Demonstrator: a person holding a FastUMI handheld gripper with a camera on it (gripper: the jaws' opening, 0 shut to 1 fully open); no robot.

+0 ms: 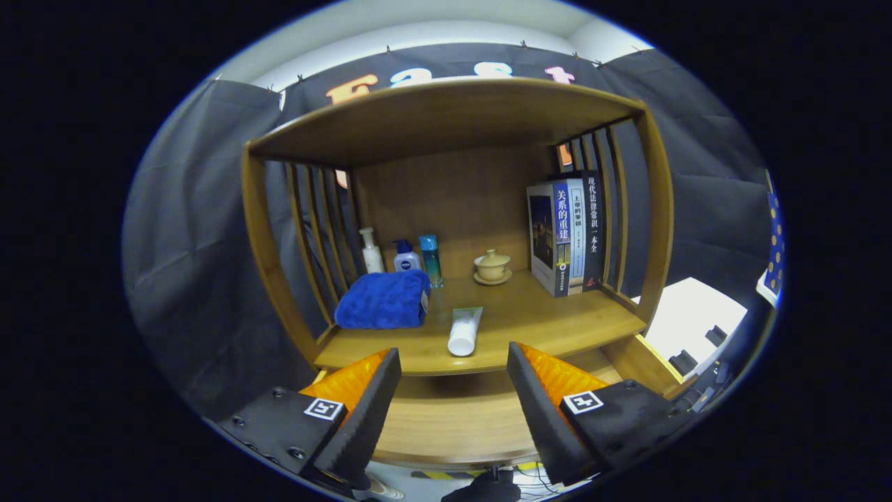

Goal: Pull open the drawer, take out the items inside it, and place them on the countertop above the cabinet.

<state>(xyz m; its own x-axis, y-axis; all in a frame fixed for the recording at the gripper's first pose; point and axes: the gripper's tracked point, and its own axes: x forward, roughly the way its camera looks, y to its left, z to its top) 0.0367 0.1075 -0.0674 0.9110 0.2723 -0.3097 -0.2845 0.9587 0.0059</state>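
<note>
One white tube (465, 332) lies on the tabletop (557, 324) of the wooden cabinet, cap end toward the front edge, at about 12 o'clock from the tongs (453, 397) and just beyond their tips. The tongs stand wide apart with nothing between them, poised over the pulled-out drawer (446, 425) below the tabletop. What shows of the drawer floor between the fingers is bare wood; whether anything lies nearer the front I cannot tell.

At 10 o'clock from the tube sits a folded blue towel (383, 300), close beside it but apart. Behind the towel, against the back panel, stand a white pump bottle (371, 251), a blue-capped lotion bottle (406, 256) and a slim teal bottle (431, 259). At 1 o'clock from the tube rests a small lidded cup on a saucer (492, 267), and at 2 o'clock two books (566, 233) stand upright against the right-hand slats.

As a judgement, the tube is light and soft-walled, a little slippery, and would dent under a hard squeeze; the firm shoulder near the cap or the mid-body taken across its width looks the best hold. The towel is soft and limp, best pinched through a thick fold. The cup is fragile and its lid loose-looking, so it wants clearance.
</note>
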